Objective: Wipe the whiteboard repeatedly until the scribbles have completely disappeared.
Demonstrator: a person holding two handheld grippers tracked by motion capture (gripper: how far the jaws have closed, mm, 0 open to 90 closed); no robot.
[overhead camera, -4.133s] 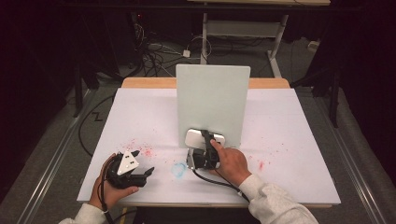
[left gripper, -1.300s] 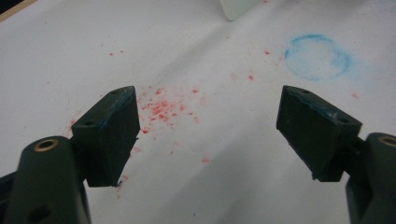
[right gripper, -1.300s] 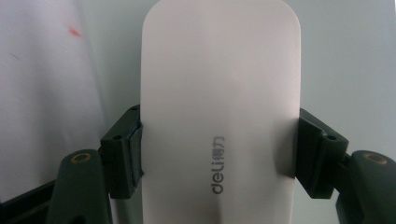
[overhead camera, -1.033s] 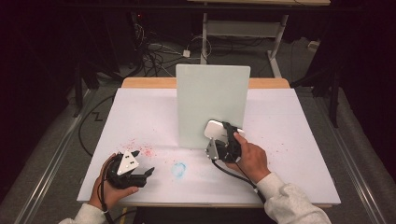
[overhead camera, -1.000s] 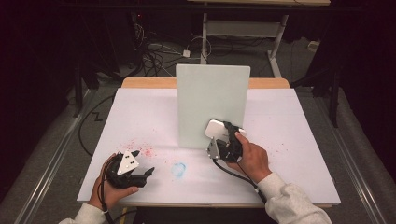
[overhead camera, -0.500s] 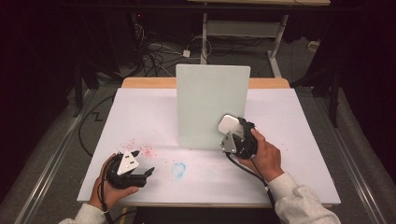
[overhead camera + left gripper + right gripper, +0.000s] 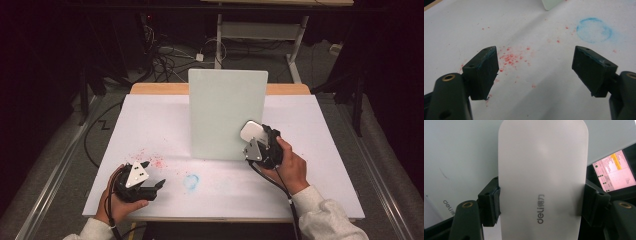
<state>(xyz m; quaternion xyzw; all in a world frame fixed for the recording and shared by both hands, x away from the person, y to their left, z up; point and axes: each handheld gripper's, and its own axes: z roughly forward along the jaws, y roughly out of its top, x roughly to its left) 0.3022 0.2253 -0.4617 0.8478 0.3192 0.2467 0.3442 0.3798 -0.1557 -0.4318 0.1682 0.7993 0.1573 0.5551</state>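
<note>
A white board (image 7: pixel 227 112) stands upright on the middle of the white table (image 7: pixel 150 125). My right gripper (image 7: pixel 256 139) is shut on a grey-white eraser (image 7: pixel 250 131), lifted against the board's lower right face. In the right gripper view the eraser (image 7: pixel 543 177), printed "deli", sits clamped between both jaws with the board (image 7: pixel 461 152) right behind it. My left gripper (image 7: pixel 152 175) rests open near the table's front left. Its own view shows the left gripper (image 7: pixel 535 72) with nothing between the jaws, over red specks (image 7: pixel 511 56) and a blue smudge (image 7: pixel 594 30).
Red specks (image 7: pixel 152 157) and a blue ring smudge (image 7: pixel 190 181) mark the table in front of the board. A wooden strip (image 7: pixel 157 88) edges the table's far side. Cables (image 7: pixel 165 57) and a desk frame (image 7: pixel 260 30) lie on the floor beyond.
My right gripper has carried the eraser from the table at the board's foot up and to the right, to the board's lower right face. The left gripper has stayed put.
</note>
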